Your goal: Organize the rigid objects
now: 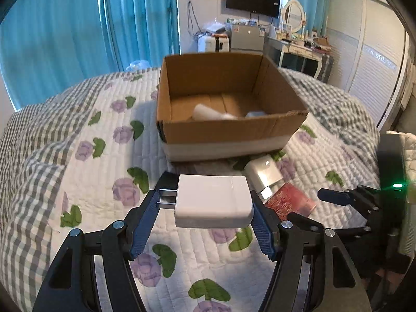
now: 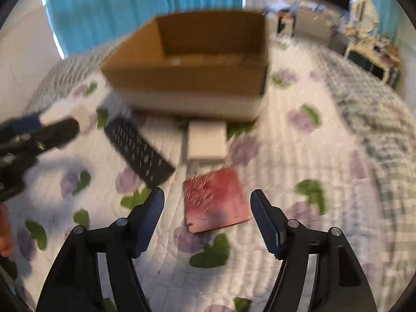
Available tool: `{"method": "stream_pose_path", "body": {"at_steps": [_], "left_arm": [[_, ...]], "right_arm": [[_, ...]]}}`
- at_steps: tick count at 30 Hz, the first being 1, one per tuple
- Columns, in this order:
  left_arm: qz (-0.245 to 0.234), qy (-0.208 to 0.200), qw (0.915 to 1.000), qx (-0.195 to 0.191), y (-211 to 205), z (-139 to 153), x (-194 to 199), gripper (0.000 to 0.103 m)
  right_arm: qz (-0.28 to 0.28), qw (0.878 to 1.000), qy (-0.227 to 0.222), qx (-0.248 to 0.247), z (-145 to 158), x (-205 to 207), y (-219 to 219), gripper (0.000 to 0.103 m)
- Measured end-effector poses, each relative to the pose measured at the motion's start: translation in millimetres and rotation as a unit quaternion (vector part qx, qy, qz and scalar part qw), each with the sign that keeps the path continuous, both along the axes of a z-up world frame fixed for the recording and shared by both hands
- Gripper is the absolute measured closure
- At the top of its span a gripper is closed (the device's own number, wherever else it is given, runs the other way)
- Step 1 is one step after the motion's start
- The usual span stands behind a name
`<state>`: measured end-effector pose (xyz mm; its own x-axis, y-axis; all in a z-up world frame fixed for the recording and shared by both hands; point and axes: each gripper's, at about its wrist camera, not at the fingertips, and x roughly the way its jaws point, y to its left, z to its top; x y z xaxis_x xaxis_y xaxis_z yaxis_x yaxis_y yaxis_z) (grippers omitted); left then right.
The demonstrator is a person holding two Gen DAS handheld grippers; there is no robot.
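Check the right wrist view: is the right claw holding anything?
No. The right claw is open and empty above the red booklet on the quilt.

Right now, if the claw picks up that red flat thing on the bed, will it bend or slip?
The red packet looks thin and flat, so it may flex a little. Its surface looks glossy, so it might slide between the right gripper's open fingers. Lying flat on the soft quilt, its edge could be hard to catch.

No lettering can be read anywhere. The red packet (image 1: 290, 200) bears pale markings, perhaps print, too blurred to make out; the dark remote's (image 2: 139, 150) button markings are equally illegible.
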<state>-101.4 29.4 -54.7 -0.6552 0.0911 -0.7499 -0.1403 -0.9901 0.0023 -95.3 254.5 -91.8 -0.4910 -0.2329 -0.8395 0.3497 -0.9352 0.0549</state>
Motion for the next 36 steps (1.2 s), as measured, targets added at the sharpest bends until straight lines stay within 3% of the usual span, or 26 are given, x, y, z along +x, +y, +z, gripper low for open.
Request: {"method": "stream_pose_path", "body": {"at_steps": [4,8,10,16,19,23,29,32,36], "left_arm": [[0.007,-0.016,0.9998,0.000,-6,-15,-5,0.034],[0.014,-0.026,0.9996,0.002,-12,-24,-10,0.034],[0.015,-0.030,0.9994,0.003,-14,-26,-10,0.034],[0.011,-0.026,0.9996,0.001,-14,-20,-3,0.034],[0.005,-0.017,0.9998,0.004,-13,-8,-2,0.034],[-0.002,0.015,0.9998,0.010,-10,26,-13,0.034],[-0.013,0.051,0.9976,0.046,-1,78,-67,0.034],[0.005,0.045,0.9987,0.024,6,74,-100,0.034],[0.008,0.033,0.9993,0.017,16,52,-138,0.034]], "right_arm": [[0.010,0.999,-0.030,0.037,-31,-17,-12,0.034],[0.032,0.995,-0.019,0.092,-48,-29,-32,0.023],[0.034,0.991,-0.024,0.127,-62,-34,-39,0.023],[0.009,0.996,-0.015,0.084,-50,-24,-21,0.032],[-0.004,0.998,0.011,0.060,-23,-12,-11,0.032],[-0.012,0.998,0.061,0.029,40,-8,1,0.032],[-0.009,0.991,0.133,0.001,135,-50,0,0.032],[-0.007,0.988,0.151,-0.004,157,-77,-7,0.032],[-0.002,0.988,0.151,-0.016,155,-108,-12,0.032]]}}
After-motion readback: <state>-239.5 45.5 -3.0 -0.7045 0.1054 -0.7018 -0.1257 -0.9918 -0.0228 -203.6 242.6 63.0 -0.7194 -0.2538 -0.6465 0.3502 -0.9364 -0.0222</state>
